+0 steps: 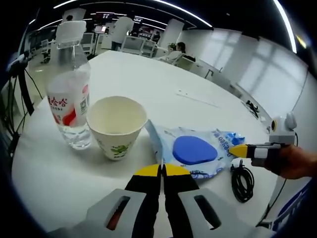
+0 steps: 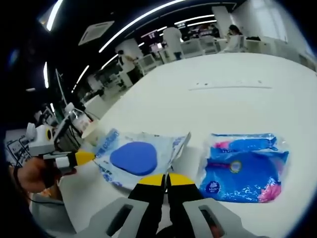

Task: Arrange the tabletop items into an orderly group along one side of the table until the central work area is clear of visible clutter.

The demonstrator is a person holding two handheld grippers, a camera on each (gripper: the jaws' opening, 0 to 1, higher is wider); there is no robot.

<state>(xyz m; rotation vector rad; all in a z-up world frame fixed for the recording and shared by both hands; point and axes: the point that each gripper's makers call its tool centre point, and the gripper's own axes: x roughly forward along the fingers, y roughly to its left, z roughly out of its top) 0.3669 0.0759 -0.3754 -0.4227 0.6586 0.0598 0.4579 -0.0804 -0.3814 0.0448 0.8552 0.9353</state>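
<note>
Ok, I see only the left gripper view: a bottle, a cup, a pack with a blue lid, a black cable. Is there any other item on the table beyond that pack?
Observer: Yes. In the right gripper view a second blue pack lies flat beside the pack with the blue lid, with a gap between them.
Operator: And the jaws of the right gripper, are they open?
Observer: No. The right gripper has its jaws shut, with the tips at the near edge of the pack with the blue lid. I cannot tell whether they pinch it.
Operator: Where is my own gripper, seen from there?
Observer: The left gripper points its yellow tip at the opposite edge of the same pack.
</note>
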